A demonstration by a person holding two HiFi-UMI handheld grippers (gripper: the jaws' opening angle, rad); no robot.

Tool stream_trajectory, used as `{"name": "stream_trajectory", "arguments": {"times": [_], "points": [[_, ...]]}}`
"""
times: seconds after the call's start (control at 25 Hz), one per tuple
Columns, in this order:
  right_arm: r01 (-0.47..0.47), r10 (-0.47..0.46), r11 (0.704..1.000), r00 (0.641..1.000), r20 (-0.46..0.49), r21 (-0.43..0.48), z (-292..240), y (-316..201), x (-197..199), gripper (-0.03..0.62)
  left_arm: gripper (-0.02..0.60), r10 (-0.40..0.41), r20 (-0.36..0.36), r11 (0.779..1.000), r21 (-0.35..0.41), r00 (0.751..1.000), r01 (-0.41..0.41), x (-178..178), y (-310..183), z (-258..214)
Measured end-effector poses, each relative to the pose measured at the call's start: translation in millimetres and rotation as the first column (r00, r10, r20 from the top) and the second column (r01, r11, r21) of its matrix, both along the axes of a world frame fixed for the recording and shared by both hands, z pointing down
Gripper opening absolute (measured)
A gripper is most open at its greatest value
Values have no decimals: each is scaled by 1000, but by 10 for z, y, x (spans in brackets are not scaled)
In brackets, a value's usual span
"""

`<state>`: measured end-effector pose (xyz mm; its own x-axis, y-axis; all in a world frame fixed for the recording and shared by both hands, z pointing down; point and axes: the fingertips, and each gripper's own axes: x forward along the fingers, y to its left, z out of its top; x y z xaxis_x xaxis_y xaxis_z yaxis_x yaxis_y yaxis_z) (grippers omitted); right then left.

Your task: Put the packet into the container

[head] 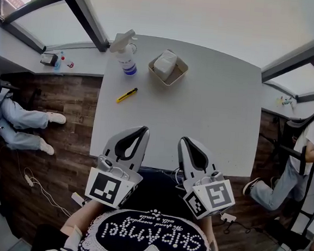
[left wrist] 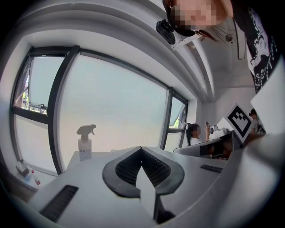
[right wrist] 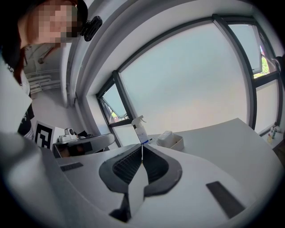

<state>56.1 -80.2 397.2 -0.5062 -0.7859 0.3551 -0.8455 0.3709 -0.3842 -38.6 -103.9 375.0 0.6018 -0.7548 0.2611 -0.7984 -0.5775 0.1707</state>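
I keep the left hand-held gripper [head: 143,130] and right hand-held gripper [head: 184,141] closed, empty, at the tabletop [head: 219,106] edge. The packet [head: 165,63] lies in the container [head: 180,75] far ahead, so the task is likely done.

**Head view.** Even, diffuse daylight. The white rectangular tabletop [head: 214,100] is bright without glare. The white plastic spray bottle with a blue label [head: 126,51] at 11 o'clock casts only a faint, soft shadow. The dark brown wood-plank floor [head: 64,119] at 9 o'clock reads dimmer. Wide-angle distortion bows the dark metal window frames [head: 82,12] at 10 and 2 o'clock.

**Gripper views.** Light enters through large panes of window glass [left wrist: 116,111], washed out to a pale, featureless glow. A black circular vignette closes every corner. The pale grey shell of the left gripper [left wrist: 141,150] and that of the right gripper [right wrist: 142,149] blur toward 6 o'clock. Straight frames curve strongly near the rim.
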Motion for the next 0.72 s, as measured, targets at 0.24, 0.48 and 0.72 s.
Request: {"name": "stream_trajectory", "arguments": {"times": [0.24, 0.48, 0.72], "points": [[15, -15, 1000, 1000, 2, 7, -21, -13, -28, 15, 9, 15, -13, 1000, 10, 1000, -14, 15, 3, 11], [20, -20, 1000, 1000, 6, 10, -24, -22, -29, 15, 9, 21, -15, 1000, 9, 1000, -20, 34, -10, 26], [34, -34, 999, 999, 9, 13, -31, -22, -52, 15, 9, 3, -13, 1000, -12, 1000, -3, 14, -49, 15]]}}
